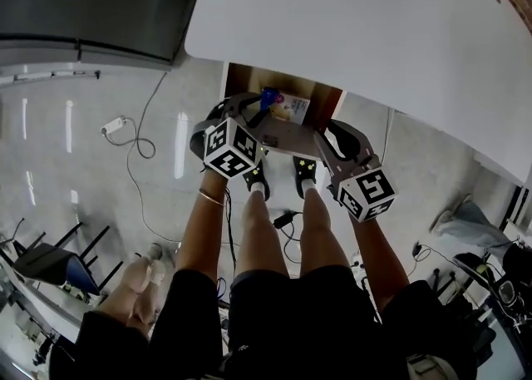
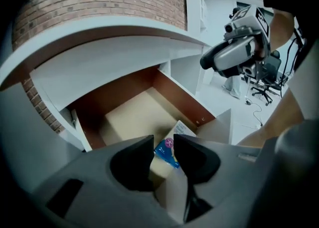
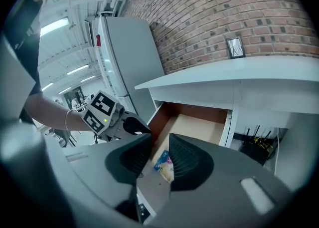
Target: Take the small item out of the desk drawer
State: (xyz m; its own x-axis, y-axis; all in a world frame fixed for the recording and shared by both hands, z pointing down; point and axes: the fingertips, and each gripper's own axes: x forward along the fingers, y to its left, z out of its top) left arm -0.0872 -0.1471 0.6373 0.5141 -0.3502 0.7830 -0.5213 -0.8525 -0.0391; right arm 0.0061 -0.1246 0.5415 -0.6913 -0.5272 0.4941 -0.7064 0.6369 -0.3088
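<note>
The desk drawer (image 1: 249,79) stands pulled out under the white desk top (image 1: 357,21), with brown walls and a pale floor. A small blue and white box (image 1: 284,105) lies near its front; it also shows as the box (image 2: 169,150) in the left gripper view and the box (image 3: 164,164) in the right gripper view. My left gripper (image 1: 248,114) hovers over the drawer's front left, jaws (image 2: 163,148) open and lined up on the box, with nothing between them. My right gripper (image 1: 326,139) hangs at the drawer's front right, jaws (image 3: 160,154) apart and empty.
The person's legs and shoes (image 1: 258,180) stand just in front of the drawer. A grey cabinet (image 1: 91,4) is at the left, a power strip with cable (image 1: 113,126) on the floor, chairs (image 1: 50,262) behind. A brick wall (image 3: 224,12) backs the desk.
</note>
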